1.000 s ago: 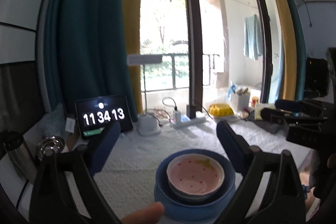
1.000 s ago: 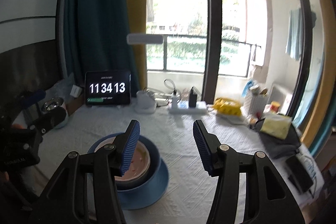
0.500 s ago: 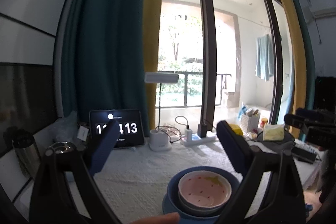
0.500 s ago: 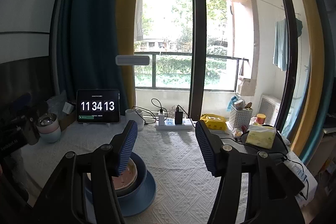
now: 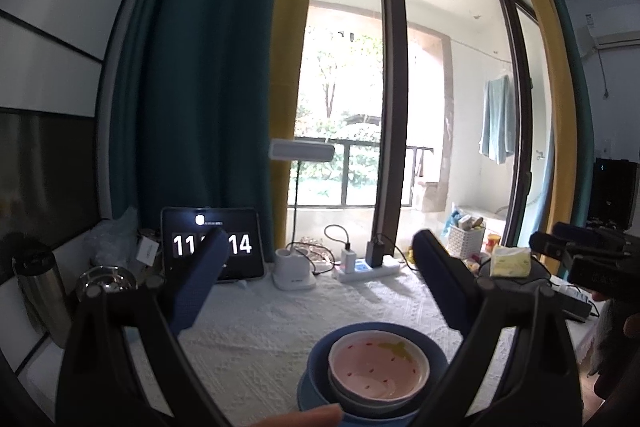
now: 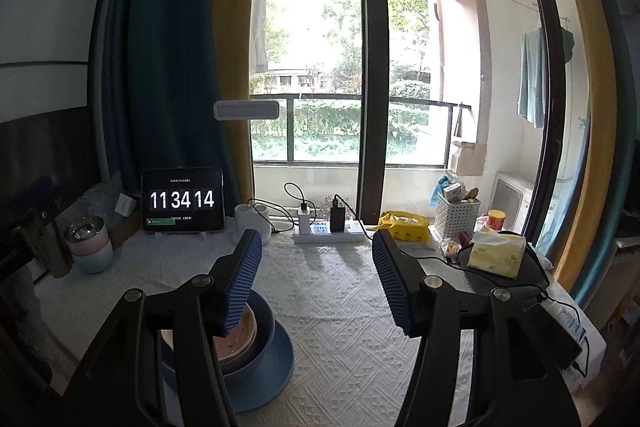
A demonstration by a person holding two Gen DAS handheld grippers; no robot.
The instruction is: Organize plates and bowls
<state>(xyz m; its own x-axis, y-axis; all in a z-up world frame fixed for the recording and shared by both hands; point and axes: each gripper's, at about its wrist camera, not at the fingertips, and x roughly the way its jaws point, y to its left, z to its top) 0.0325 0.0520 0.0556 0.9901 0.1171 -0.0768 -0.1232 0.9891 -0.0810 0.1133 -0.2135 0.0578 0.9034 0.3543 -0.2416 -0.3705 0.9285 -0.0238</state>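
The tablet (image 6: 183,201) propped at the back of the table shows a clock in large white digits — 11 34 14 in the right wrist view. A thin line of small text sits above the digits, and a green-marked strip below them, both too small to read. In the left wrist view the left gripper's finger (image 5: 199,281) hides the middle pair — only 11 and 14 show on the screen (image 5: 212,245).

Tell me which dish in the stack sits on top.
The pink bowl with red specks: it nests inside the dark blue bowl, which rests on the blue plate underneath.
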